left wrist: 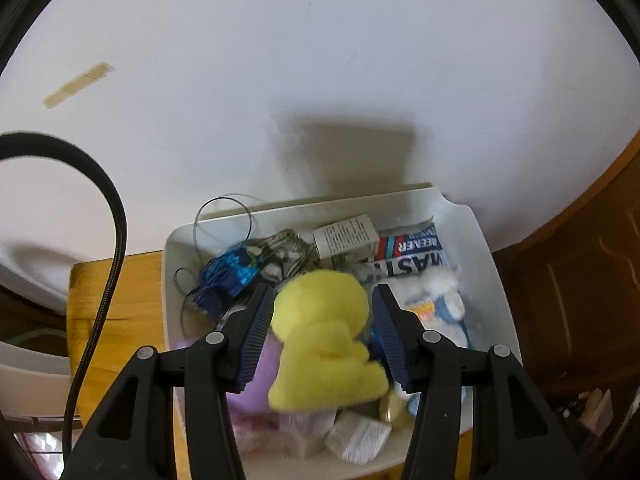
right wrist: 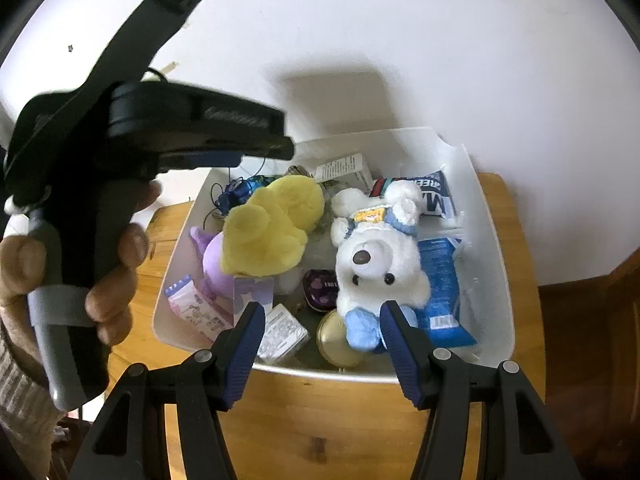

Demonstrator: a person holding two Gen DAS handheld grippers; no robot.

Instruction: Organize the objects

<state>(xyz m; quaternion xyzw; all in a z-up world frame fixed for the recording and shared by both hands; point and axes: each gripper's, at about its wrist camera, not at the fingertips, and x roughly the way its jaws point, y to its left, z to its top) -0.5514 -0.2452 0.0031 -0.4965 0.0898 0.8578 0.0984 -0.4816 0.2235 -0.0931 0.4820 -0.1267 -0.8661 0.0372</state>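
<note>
A white bin (right wrist: 490, 248) on a wooden stool holds several toys and packets. A yellow plush (left wrist: 320, 340) lies on top of the pile; it also shows in the right wrist view (right wrist: 272, 228). My left gripper (left wrist: 322, 300) is open over the bin, its jaws on either side of the yellow plush with gaps to both pads. A white plush bear (right wrist: 376, 252) lies in the bin's right half. My right gripper (right wrist: 322, 312) is open and empty above the bin's near rim, close to the bear's blue foot (right wrist: 362, 330).
In the bin are a purple plush (right wrist: 214, 264), blue packets (right wrist: 440, 292), a gold tin (right wrist: 340, 338), a white box (left wrist: 346, 234) and thin wire (left wrist: 224, 216). The wooden stool (right wrist: 320, 412) stands against a white wall. A black cable (left wrist: 108, 264) hangs at left.
</note>
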